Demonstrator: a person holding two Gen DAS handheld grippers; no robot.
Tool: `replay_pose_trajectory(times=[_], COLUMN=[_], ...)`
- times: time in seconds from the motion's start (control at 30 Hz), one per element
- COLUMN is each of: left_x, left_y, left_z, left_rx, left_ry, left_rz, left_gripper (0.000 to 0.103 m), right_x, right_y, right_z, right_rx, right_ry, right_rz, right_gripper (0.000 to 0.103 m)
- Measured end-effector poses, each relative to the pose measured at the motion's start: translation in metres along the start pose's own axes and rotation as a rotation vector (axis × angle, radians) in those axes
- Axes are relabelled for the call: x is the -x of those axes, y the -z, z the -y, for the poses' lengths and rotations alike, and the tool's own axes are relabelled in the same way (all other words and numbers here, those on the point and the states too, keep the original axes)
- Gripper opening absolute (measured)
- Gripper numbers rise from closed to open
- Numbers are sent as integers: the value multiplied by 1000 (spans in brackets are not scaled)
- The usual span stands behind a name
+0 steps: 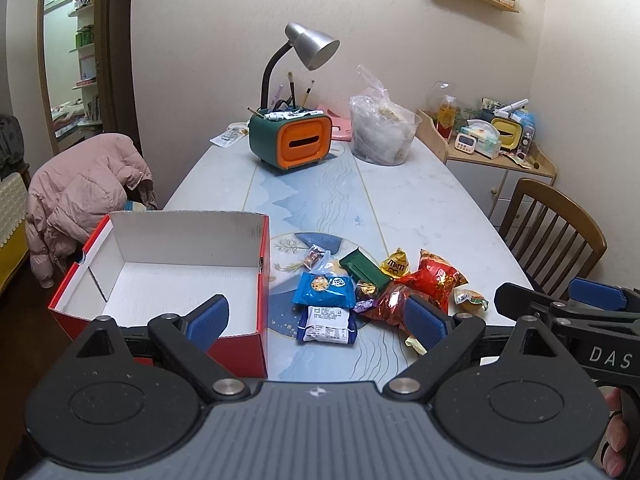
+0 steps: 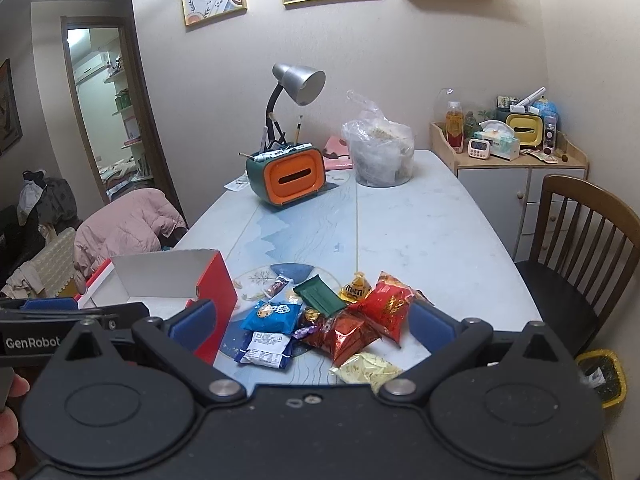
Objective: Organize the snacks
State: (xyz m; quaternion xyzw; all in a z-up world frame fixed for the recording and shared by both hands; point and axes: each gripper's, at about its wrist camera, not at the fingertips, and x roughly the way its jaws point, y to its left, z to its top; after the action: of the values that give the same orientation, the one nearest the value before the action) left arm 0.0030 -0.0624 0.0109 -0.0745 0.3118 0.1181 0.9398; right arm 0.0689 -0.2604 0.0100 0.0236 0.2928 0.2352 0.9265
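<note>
Red box (image 1: 176,280), open, white inside, at table's (image 1: 432,216) near left edge. Snack packets (image 1: 360,292) heaped just right. Left gripper (image 1: 316,320) jaws spread wide.

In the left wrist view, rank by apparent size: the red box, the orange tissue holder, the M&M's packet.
1. red box, though nearest the camera
2. orange tissue holder
3. M&M's packet

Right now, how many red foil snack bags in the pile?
2. One red bag sits at the pile's right edge; the other red bag lies just in front, toward the grippers. More may be hidden underneath.
</note>
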Motion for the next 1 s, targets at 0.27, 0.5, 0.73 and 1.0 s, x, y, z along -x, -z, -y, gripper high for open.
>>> replay_pose_trajectory(times=[0.27, 0.5, 0.73, 1.0], left_x=[-1, -2, -4, -6], left_y=[0, -1, -4, -5], left_z=[0, -1, -3, -6], left_rx=[16, 18, 13, 13], left_ry=[15, 22, 20, 17], left_rz=[-17, -29, -31, -32], left_gripper=[95, 95, 95, 95], right_x=[0, -2, -2, -4], right_y=[-1, 1, 1, 0], right_z=[-1, -2, -3, -6], right_rx=[22, 17, 15, 21], right_ry=[-3, -6, 0, -2], right_rz=[-16, -28, -25, -28], right_gripper=[102, 102, 102, 102])
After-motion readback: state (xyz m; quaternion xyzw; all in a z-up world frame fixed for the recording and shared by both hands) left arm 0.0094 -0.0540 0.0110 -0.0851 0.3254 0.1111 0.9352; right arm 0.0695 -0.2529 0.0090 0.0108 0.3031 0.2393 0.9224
